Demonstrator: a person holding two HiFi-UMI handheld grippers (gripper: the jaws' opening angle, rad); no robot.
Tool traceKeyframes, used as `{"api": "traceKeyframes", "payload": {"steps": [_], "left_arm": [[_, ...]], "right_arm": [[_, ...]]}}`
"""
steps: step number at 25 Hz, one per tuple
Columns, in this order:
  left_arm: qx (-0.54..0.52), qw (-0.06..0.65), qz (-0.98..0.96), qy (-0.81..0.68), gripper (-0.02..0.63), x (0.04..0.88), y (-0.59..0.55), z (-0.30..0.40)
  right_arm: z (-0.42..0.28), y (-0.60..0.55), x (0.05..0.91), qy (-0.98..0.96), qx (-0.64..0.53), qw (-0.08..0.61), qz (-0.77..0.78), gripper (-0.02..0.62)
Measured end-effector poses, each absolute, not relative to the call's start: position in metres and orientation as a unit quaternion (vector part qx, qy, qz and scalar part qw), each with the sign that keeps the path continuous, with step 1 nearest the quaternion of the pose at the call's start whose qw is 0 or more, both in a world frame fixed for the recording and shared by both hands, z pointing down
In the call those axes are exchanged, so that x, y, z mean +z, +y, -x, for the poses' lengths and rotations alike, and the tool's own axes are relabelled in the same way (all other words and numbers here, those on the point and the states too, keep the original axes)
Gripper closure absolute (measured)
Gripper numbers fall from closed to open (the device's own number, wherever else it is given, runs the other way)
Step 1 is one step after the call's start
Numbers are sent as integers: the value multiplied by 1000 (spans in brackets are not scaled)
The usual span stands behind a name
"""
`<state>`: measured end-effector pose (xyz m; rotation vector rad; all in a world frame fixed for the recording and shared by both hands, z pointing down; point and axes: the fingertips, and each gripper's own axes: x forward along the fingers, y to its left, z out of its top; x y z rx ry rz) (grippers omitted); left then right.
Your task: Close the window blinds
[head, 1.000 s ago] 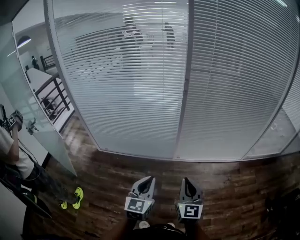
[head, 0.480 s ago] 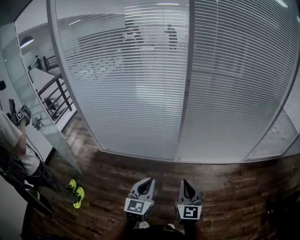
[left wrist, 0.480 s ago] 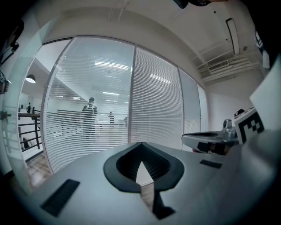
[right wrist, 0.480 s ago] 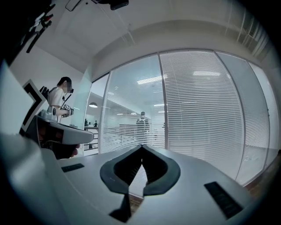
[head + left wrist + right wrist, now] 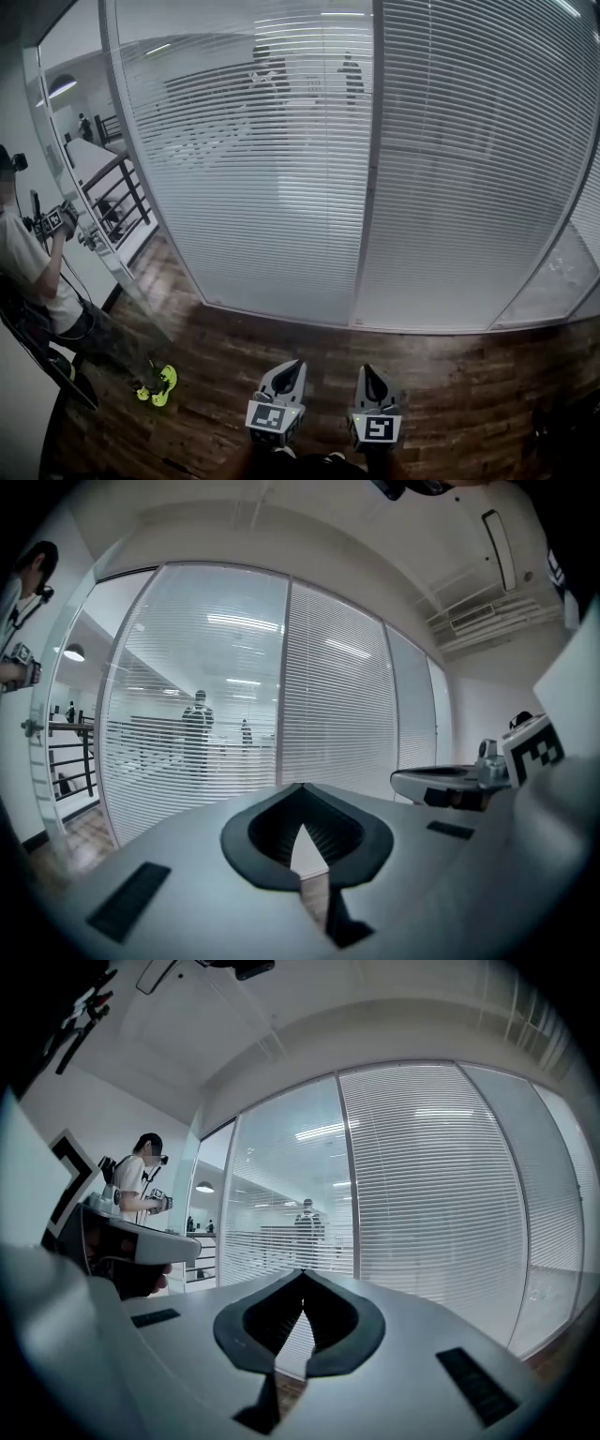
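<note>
White horizontal blinds [image 5: 253, 169] hang behind a glass wall ahead of me. On the left pane the slats are tilted enough that a room and standing figures show through. The right pane's blinds [image 5: 469, 159] look denser and hide more. A grey upright post [image 5: 371, 187] divides the two panes. My left gripper [image 5: 292, 364] and right gripper [image 5: 367, 369] are low in the head view, side by side, well short of the glass. Both point at the blinds [image 5: 337, 714], and each has its tips together with nothing between them [image 5: 302, 786] [image 5: 302, 1272]. No cord or wand is visible.
A person [image 5: 37, 272] in a white shirt stands at the left holding another marked gripper, with yellow-green shoes [image 5: 157, 382] on the dark wooden floor [image 5: 450, 375]. A black railing [image 5: 117, 192] shows behind the left glass panel. The glass wall curves away at the far right.
The person at the left has stepped further into view and towards the right. Both of my grippers stay shut in the same place.
</note>
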<state>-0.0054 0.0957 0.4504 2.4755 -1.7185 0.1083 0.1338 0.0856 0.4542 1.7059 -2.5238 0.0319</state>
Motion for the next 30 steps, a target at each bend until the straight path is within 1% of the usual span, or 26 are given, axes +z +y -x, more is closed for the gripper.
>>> {"api": "traceKeyframes", "payload": {"steps": [8,14,18,22,26,30], "left_arm": [[43,80,-810,-579,606,462,90,3],[48,83,-817,-569,606,468,57,8],[50,83,-824,-558,606,465,21,14],[43,82,-833,-545,606,467,-15,23],[42,82,-840,-535,606,486,-45,35],[43,86,-849,-520,606,488,-60,48]], "right_arm": [[-139,78,468,-834,22,48,-550,592],[-134,49,468,-826,23,63,-559,592],[-124,17,467,-829,4,51,-557,592],[-114,-17,464,-814,21,63,-577,592],[-91,-50,486,-819,14,54,-571,592],[-77,-58,473,-810,10,65,-582,592]]}}
